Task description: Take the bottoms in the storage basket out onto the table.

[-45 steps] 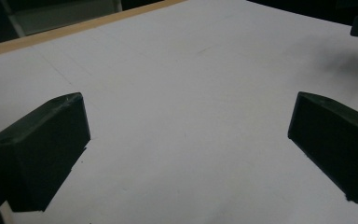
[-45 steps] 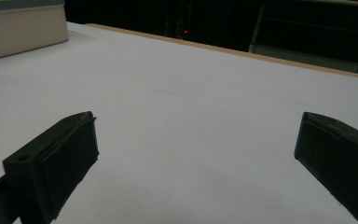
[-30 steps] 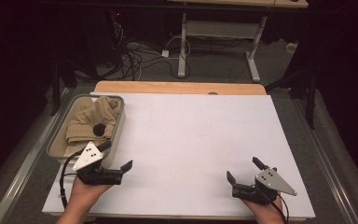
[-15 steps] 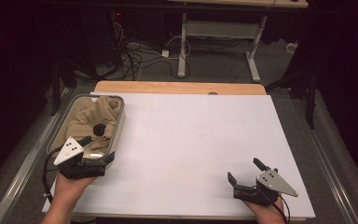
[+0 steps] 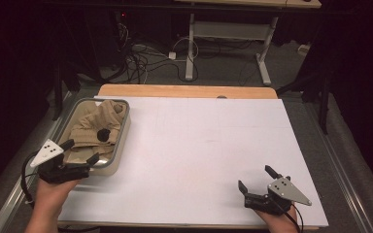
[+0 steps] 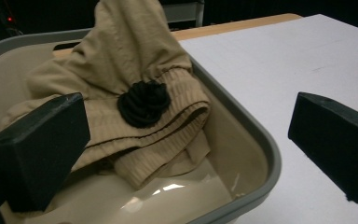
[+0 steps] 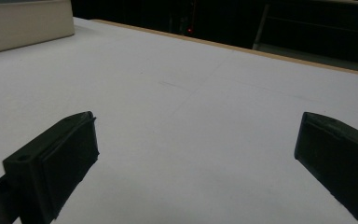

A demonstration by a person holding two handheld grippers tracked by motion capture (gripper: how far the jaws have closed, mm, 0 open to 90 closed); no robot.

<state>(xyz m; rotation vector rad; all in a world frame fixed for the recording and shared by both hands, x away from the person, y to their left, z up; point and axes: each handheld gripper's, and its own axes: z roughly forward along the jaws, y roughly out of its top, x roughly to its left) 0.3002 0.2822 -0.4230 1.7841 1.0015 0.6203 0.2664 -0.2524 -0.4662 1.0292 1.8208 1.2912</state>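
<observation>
A grey tub sits at the left of the white board. In it lies a crumpled tan garment with ribbed cuffs and a black knotted cord on top. My left gripper hovers open over the tub's near end, jaws spread wide and pointing at the garment. In the left gripper view the garment, the cord and the tub rim lie between the open jaws of the left gripper. My right gripper rests open near the front right of the board, holding nothing; the right gripper faces bare board.
A wooden table edge shows behind the board. Beyond it, a desk frame and tangled cables stand on the dark floor. The tub's side appears far left in the right gripper view.
My left gripper has moved left and away from the board's front edge to the near end of the tub, now pointing into it. The right gripper has stayed put.
</observation>
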